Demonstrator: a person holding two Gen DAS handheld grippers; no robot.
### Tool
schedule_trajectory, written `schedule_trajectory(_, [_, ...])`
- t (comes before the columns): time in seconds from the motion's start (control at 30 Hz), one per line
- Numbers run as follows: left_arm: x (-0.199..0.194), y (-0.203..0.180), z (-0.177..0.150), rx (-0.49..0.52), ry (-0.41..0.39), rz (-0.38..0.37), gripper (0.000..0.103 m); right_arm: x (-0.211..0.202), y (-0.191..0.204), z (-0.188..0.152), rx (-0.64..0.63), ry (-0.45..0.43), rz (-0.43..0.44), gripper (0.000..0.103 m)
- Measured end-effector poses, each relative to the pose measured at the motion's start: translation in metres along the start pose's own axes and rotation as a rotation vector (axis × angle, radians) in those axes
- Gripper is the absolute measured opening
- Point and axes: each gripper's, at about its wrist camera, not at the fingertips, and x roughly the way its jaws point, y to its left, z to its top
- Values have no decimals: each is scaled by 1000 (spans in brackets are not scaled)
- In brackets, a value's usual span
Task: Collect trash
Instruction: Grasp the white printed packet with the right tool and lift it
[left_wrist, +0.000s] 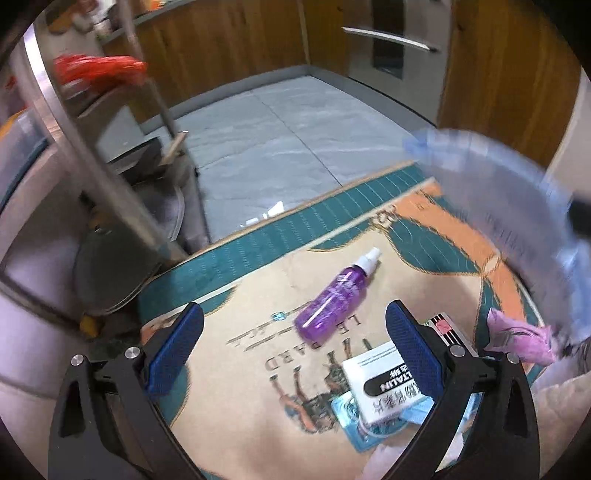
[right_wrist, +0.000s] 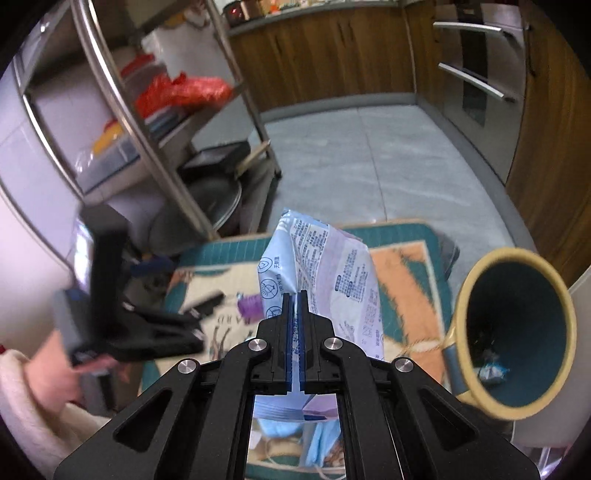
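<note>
My right gripper (right_wrist: 294, 299) is shut on a crumpled pale blue and white printed packet (right_wrist: 325, 266), held up above the mat. The same packet shows as a blur (left_wrist: 498, 192) at the right of the left wrist view. My left gripper (left_wrist: 295, 332) stands open low over the mat, with nothing between its fingers. Just beyond its tips lies a purple spray bottle (left_wrist: 332, 295). By the right finger lies a white medicine box (left_wrist: 380, 380), with a blue face mask (left_wrist: 351, 417) under it. A crumpled pink wrapper (left_wrist: 517, 336) lies further right. A yellow-rimmed bin (right_wrist: 513, 253) with a teal inside stands to the right of the held packet.
The items lie on a teal, beige and orange patterned mat (left_wrist: 240, 387) on a grey tiled floor (right_wrist: 388, 166). A steel shelf rack (right_wrist: 147, 155) with pans and a red bag (right_wrist: 181, 92) stands at the left. Wooden cabinets (right_wrist: 332, 55) and an oven (right_wrist: 472, 74) line the back.
</note>
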Motion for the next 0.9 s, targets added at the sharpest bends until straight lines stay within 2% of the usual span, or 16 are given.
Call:
schedule_trajectory(0.13, [34, -21, 2, 111, 51, 9, 97, -8, -16, 10, 20, -35, -4, 3])
schedule_trajectory(0.23, [57, -32, 3, 156, 94, 11, 97, -11, -28, 15, 36, -47, -19, 3])
schedule_trajectory(0.5, [90, -47, 11, 156, 151, -37, 95, -16, -56, 22, 78, -60, -56, 3])
schedule_trajectory(0.67, [103, -55, 12, 173, 196, -44, 86, -15, -58, 22, 77, -59, -59, 3])
schedule_trajectory(0.83, [113, -54, 8, 187, 256, -36, 57, -15, -56, 21, 68, -57, -57, 3])
schedule_trajectory(0.9, [112, -54, 6, 196, 259, -19, 51, -15, -57, 21, 69, -57, -57, 3])
